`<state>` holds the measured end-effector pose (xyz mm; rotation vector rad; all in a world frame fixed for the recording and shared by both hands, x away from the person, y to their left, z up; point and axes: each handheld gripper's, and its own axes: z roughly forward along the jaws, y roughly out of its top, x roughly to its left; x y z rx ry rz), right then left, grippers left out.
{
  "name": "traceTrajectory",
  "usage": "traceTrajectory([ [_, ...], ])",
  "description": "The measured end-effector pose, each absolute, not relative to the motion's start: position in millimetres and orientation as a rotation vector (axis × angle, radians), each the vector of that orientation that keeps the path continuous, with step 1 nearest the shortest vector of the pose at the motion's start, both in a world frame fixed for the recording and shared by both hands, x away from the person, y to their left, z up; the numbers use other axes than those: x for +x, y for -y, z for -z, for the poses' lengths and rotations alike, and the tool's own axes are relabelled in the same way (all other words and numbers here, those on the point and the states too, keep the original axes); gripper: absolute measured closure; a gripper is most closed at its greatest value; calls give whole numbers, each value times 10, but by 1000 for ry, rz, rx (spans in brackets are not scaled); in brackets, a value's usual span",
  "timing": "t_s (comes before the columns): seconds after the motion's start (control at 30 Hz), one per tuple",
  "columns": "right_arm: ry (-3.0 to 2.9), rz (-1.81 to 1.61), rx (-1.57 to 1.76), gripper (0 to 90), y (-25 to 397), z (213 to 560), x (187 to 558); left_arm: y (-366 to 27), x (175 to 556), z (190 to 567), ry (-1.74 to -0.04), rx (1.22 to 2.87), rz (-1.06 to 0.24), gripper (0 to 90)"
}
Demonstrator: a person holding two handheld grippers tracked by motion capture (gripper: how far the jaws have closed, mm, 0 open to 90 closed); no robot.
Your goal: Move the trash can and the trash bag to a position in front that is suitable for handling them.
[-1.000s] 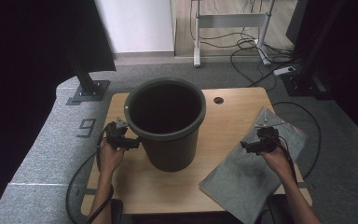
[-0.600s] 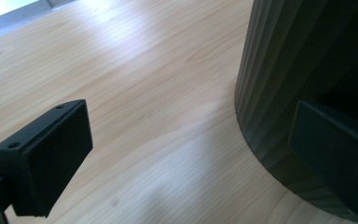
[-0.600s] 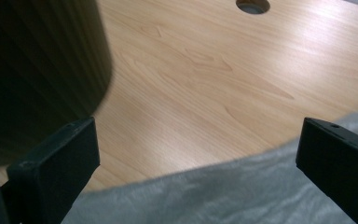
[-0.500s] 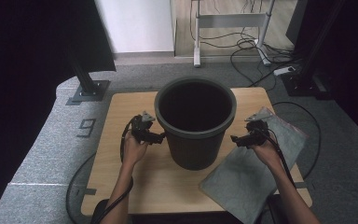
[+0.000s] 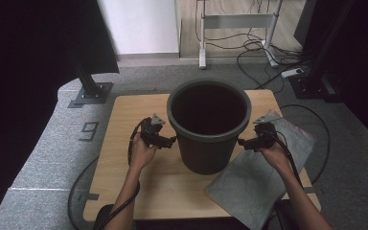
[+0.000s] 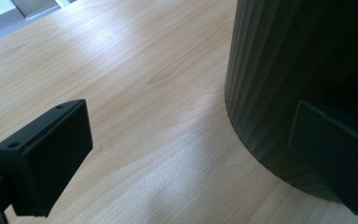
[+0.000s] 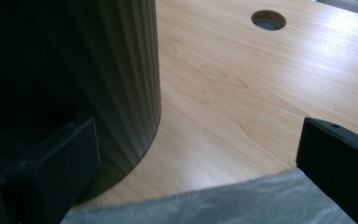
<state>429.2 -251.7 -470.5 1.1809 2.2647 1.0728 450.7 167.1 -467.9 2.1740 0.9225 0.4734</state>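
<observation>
Wooden table [image 5: 124, 120] is carrying a dark bucket [image 5: 208, 127] at centre; left gripper [image 5: 172, 140] and right gripper [image 5: 240, 142] are flanking the bucket, jaws spread; grey bag [image 5: 254, 177] lying right of it.

Looks like a lab or recording studio rather than a home. Small bare wooden table [image 5: 124, 120] with a cable hole [image 7: 268, 20], parked on grey carpet [image 5: 48, 158] with a "9" [image 5: 89, 130] taped down off to the left gripper's [image 5: 172, 140] outer side. Black curtains [image 5: 24, 72] on both flanks, metal stand bases [image 5: 93, 92] bolted near them. Farther ahead, past the table: a white frame [image 5: 239, 21], loose cables [image 5: 249, 50] and a power strip [image 5: 292, 73] on the floor.
</observation>
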Motion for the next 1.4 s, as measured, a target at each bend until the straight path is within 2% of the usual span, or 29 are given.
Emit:
traceTrajectory([
  [0.6, -2283, -1002, 1305, 0, 2921, 5122, 3971, -2197, 4089, 5115, -1029, 2197, -421, 0],
  [1.1, -2267, -903, 1335, 0, 3032, 5493, 3861, -2204, 4028, 5461, -1078, 2242, -360, 0],
  [1.4, -2211, -936, 1332, 0, 3043, 5573, 3789, -2204, 4024, 5476, -1075, 2228, -374, 0],
])
